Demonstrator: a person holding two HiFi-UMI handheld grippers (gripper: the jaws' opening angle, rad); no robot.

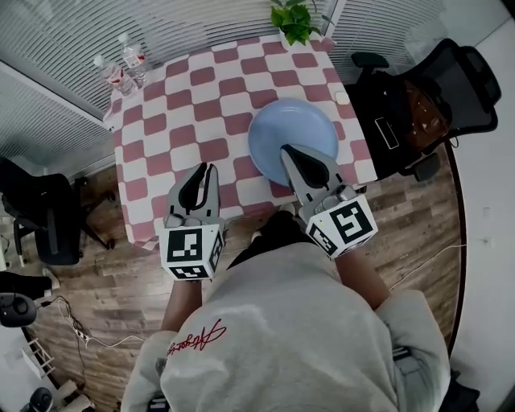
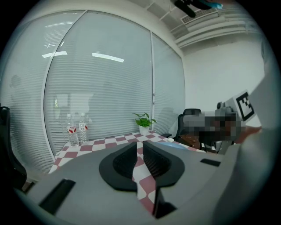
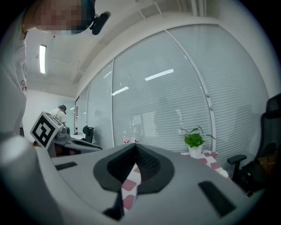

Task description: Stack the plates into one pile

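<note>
A light blue plate [image 1: 294, 133] lies on the right half of the pink-and-white checked table [image 1: 185, 105]; whether more plates lie under it I cannot tell. My right gripper [image 1: 284, 149] hangs over the plate's near edge, jaws together and empty, also in the right gripper view [image 3: 134, 145]. My left gripper [image 1: 211, 167] is above the table's near edge, left of the plate and apart from it. Its jaws [image 2: 139, 143] stand nearly together, a thin sliver of cloth showing between them and nothing held. A strip of the plate [image 2: 176, 146] shows at the right in the left gripper view.
Two water bottles [image 1: 121, 68] stand at the table's far left corner and a potted plant [image 1: 294, 20] at the far right. A small white object [image 1: 342, 97] lies beside the plate. A black office chair [image 1: 434, 88] stands right of the table, another [image 1: 40, 217] at the left.
</note>
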